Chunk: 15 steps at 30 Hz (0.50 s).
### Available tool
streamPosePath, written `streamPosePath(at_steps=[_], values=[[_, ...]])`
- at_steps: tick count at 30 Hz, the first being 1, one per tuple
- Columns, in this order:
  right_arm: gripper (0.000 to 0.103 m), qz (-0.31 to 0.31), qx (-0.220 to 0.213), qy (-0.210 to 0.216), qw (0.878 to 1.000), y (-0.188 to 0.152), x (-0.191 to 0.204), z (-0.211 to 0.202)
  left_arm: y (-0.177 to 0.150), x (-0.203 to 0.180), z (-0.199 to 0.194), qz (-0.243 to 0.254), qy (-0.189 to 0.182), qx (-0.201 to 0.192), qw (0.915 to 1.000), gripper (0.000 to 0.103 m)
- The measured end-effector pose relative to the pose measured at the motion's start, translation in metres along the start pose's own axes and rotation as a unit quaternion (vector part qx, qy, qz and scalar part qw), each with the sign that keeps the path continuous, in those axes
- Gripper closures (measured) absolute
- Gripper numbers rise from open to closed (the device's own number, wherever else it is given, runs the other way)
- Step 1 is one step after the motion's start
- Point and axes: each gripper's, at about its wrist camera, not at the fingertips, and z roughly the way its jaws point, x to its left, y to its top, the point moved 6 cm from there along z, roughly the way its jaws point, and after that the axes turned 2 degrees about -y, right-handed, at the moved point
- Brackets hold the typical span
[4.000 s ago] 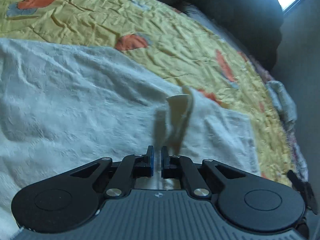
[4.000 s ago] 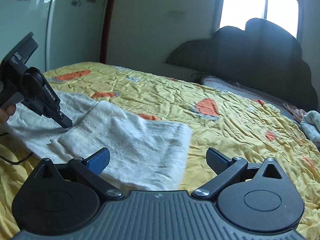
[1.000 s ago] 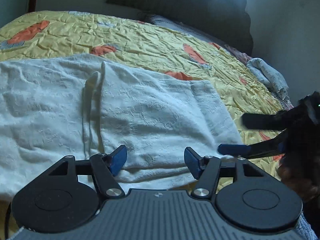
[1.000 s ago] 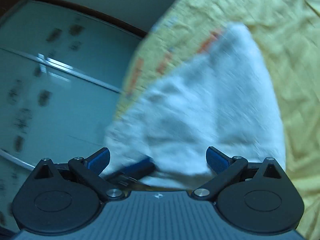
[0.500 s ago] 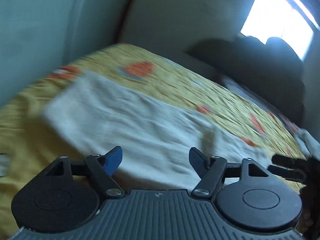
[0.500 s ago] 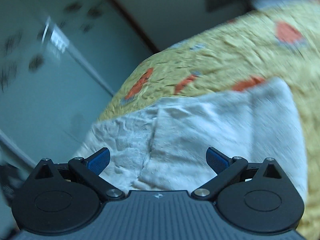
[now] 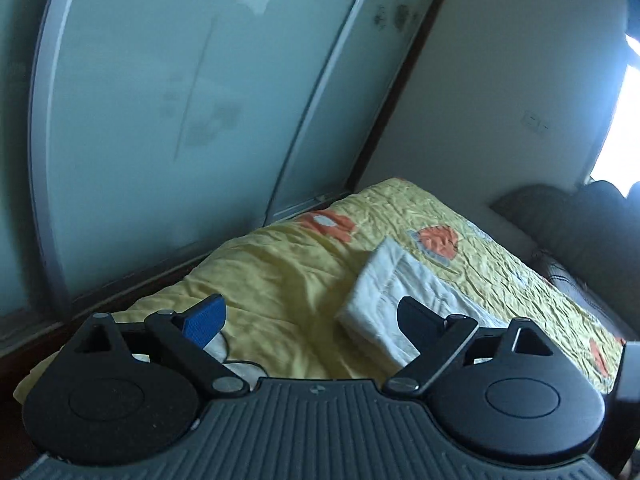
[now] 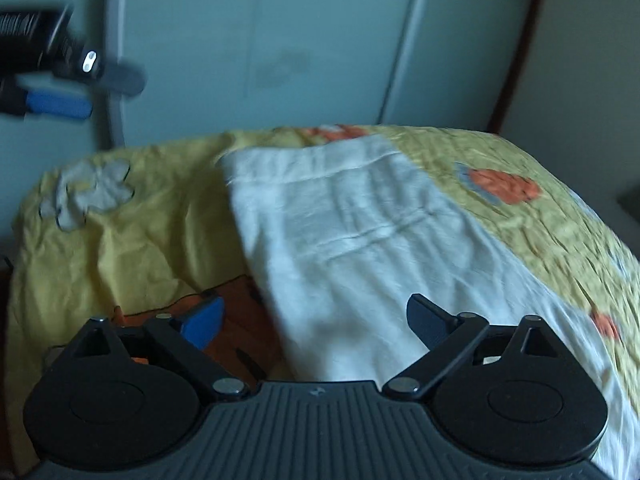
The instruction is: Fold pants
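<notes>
The white pants (image 8: 360, 248) lie folded lengthwise on the yellow quilt (image 8: 132, 248), waistband end toward the glass doors. In the left wrist view the folded pants (image 7: 396, 292) show to the right, past my right finger. My left gripper (image 7: 310, 314) is open and empty, raised above the quilt's corner. My right gripper (image 8: 314, 314) is open and empty, just above the near end of the pants. The left gripper also shows at the upper left of the right wrist view (image 8: 60, 92), held high and open.
Frosted glass sliding doors (image 7: 180, 100) stand behind the bed's foot. A dark headboard (image 7: 580, 220) is at the far right under a bright window. A thin black cable (image 7: 240, 360) lies on the quilt near my left gripper.
Both grippers have pulled back from the pants and swung toward the foot of the bed. The left one has risen. Both stay open and empty.
</notes>
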Motion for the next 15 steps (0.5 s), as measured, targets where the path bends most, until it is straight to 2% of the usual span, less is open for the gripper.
streamPosePath(at_steps=[3,15], values=[[0.011,-0.023,0.008,-0.015,1.0,-0.001,0.006,0.013,0.001,0.008,0.007,-0.014,-0.007,0.007,0.9998,0.01],[0.011,-0.022,0.009,-0.05,0.998,0.023,-0.005,0.048,-0.01,0.012,0.033,-0.024,-0.012,0.042,0.9987,0.01]])
